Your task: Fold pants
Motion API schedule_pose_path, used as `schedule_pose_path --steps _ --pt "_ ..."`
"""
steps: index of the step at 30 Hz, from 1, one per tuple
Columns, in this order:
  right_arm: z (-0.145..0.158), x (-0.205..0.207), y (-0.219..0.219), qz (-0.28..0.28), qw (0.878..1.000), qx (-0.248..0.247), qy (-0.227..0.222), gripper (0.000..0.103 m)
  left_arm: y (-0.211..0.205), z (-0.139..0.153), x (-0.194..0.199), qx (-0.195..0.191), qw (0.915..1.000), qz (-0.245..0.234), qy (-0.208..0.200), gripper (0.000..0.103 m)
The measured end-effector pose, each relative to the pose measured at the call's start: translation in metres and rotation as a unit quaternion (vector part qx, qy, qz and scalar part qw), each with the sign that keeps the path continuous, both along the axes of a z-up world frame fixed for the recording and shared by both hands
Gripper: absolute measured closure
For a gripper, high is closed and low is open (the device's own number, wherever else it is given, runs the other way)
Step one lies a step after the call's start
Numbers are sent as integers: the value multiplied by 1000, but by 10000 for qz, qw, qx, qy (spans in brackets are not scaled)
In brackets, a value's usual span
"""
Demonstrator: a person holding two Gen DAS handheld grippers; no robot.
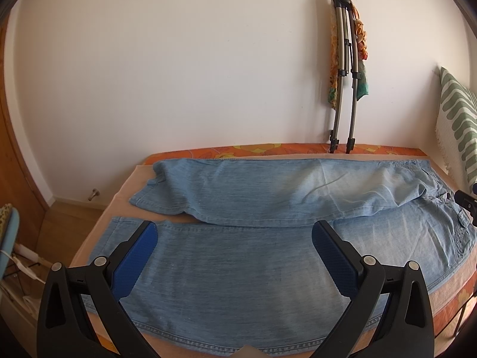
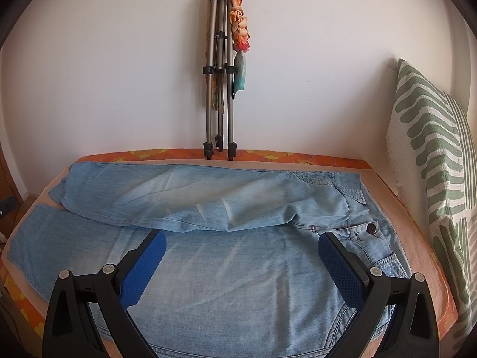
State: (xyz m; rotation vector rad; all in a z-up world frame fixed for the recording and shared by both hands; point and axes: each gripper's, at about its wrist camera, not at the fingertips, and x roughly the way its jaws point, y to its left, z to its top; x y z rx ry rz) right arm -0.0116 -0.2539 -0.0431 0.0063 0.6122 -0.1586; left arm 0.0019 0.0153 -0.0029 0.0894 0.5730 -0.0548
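- Currently: pants [image 2: 232,268] spread flat on bed [image 2: 417,256], no fold made.
- Left hand-held gripper [image 1: 234,247] released; right hand-held gripper [image 2: 241,253] released, both hovering.
- Remaining: all folds.

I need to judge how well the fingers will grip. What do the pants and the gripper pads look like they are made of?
The pants look like light blue washed denim: woven grain, faded streaks, stitched hems, matte. The pads of the right gripper look like blue rubber or soft plastic with a fine dimpled texture; which one is unclear.

Folded tripod [image 2: 219,71], leaf-patterned cushion [image 2: 432,161], orange bedcover [image 2: 268,155]
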Motion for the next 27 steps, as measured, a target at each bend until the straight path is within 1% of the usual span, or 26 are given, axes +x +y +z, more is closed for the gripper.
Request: schedule_pose_path --steps 5,8,11,14,16,19,20,21,22,23,24,25,27 --pt "-1 2 0 14 10000 22 25 0 6 -3 2 -8 10000 -26 26 0" --pt "-1 5 0 44 10000 27 55 0 11 -4 4 -85 9999 -53 55 0" --pt "-1 10 2 55 9999 -64 63 0 16 -5 8 -131 9998 -78 85 0" --pt "-2 14 5 137 9997 -201 -4 0 22 -3 12 -158 9998 -61 67 0" --pt "-3 17 5 272 9995 -165 -82 0 29 -1 16 -141 9999 -21 49 0" --pt "-1 25 2 445 9990 53 -95 0 41 1 23 -96 9999 103 44 4" --pt "-1 29 2 523 9985 148 -65 2 47 2 26 -115 9998 154 64 5" --pt "1 33 2 618 9978 239 -42 6 53 2 29 -151 9997 180 103 5" --pt "2 37 2 701 9971 300 -21 8 60 2 33 -190 9995 197 160 5" --pt "2 43 4 792 9963 336 17 10 67 2 38 -220 9993 210 220 7" --pt "3 48 6 868 9957 327 71 10 73 2 43 -235 9991 214 276 9" --pt "4 52 8 956 9950 283 109 11 80 3 49 -230 9989 238 323 13" --pt "7 62 15 1141 9933 124 121 14 95 2 61 -187 9984 307 430 17"
